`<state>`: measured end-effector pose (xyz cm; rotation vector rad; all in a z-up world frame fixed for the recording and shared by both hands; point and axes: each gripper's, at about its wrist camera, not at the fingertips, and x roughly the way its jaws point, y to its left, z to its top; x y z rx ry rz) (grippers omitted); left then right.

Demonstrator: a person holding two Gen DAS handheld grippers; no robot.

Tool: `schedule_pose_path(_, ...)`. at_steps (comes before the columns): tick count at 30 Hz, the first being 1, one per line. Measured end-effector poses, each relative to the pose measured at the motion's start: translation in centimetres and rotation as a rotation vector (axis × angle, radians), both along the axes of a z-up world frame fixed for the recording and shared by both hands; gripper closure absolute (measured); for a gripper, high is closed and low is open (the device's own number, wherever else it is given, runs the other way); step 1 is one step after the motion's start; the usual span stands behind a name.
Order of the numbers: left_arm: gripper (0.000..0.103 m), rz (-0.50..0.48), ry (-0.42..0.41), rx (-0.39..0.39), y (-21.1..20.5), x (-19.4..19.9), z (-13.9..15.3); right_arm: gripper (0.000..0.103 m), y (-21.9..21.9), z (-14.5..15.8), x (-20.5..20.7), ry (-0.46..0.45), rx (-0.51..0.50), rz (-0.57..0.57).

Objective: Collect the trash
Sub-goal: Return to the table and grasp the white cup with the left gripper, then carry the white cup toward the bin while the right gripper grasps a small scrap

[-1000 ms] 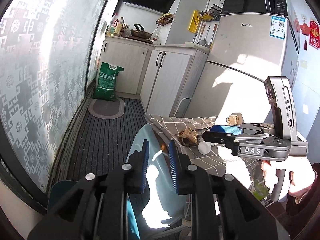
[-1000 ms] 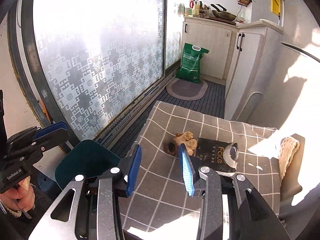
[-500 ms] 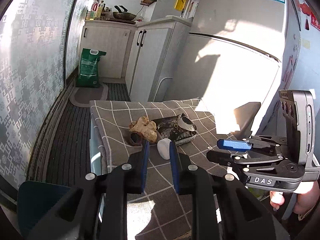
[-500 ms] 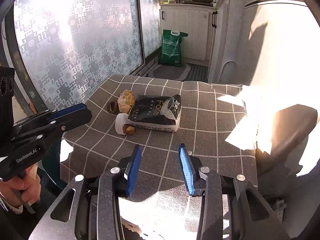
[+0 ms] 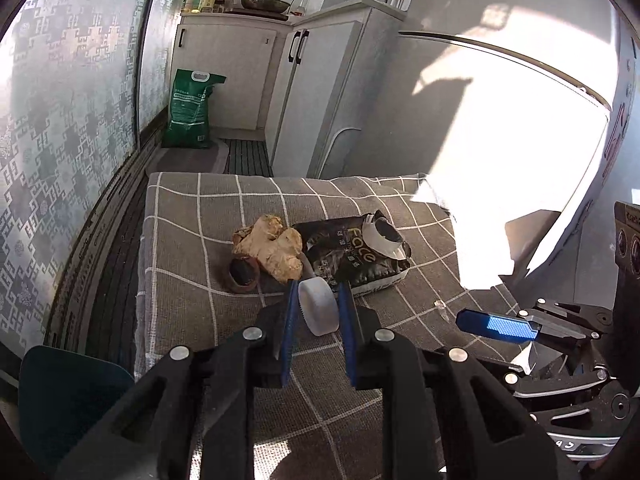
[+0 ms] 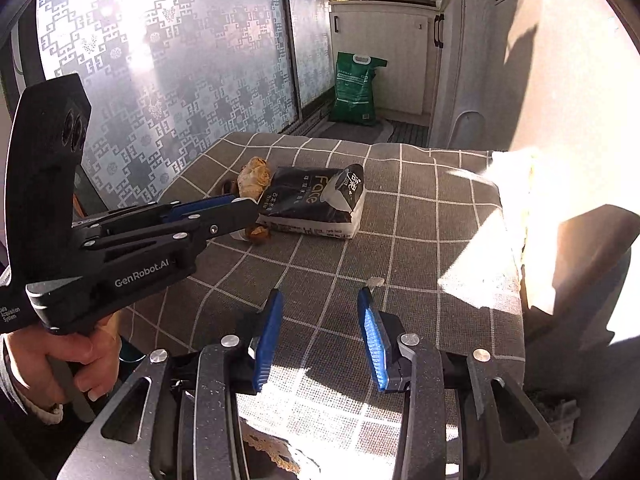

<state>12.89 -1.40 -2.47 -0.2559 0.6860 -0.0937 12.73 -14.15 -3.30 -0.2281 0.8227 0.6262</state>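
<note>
Two hand-held grippers: the left hand-held gripper (image 5: 318,308) brackets a white cap (image 5: 318,307), jaws not clearly pinching; right hand-held gripper (image 6: 320,340) gapes empty; squeeze squarely before lifting

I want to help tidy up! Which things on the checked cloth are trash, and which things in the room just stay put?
Trash to collect:
white cap, between the left gripper's jaws
crumpled brown paper
black wrapper
small brown cup

Just there:
green sack on the floor
pan on the counter
cupboards
checked cloth
</note>
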Motion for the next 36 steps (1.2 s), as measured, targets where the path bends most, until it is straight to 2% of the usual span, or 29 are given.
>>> schedule_pose_path(2, 0.085, 0.002, 0.014, -0.008, 0.3, 0.0, -0.2, 0.064, 0.1, 0.0, 0.0, -0.001, 0.001, 0.003)
schedule_pose_path(4, 0.093, 0.005, 0.02, -0.003, 0.5, -0.1, -0.3, 0.064, 0.3, 0.1, -0.1, -0.003, 0.0, 0.007)
schedule_pose_path(14, 0.093, 0.01, -0.011, 0.001, 1.4, -1.4, 0.4, 0.064, 2.4, -0.3, 0.3, 0.005, -0.015, 0.023)
schedule_pose_path(23, 0.093, 0.018, -0.078, 0.011, 3.7, -3.6, 2.2, 0.064, 4.4, -0.3, 0.6, 0.006, -0.027, 0.036)
schedule_pose_path(36, 0.093, 0.054, -0.1, 0.007, 8.1, -6.2, 3.0, 0.067, 6.7, -1.2, 2.1, 0.025, -0.045, 0.01)
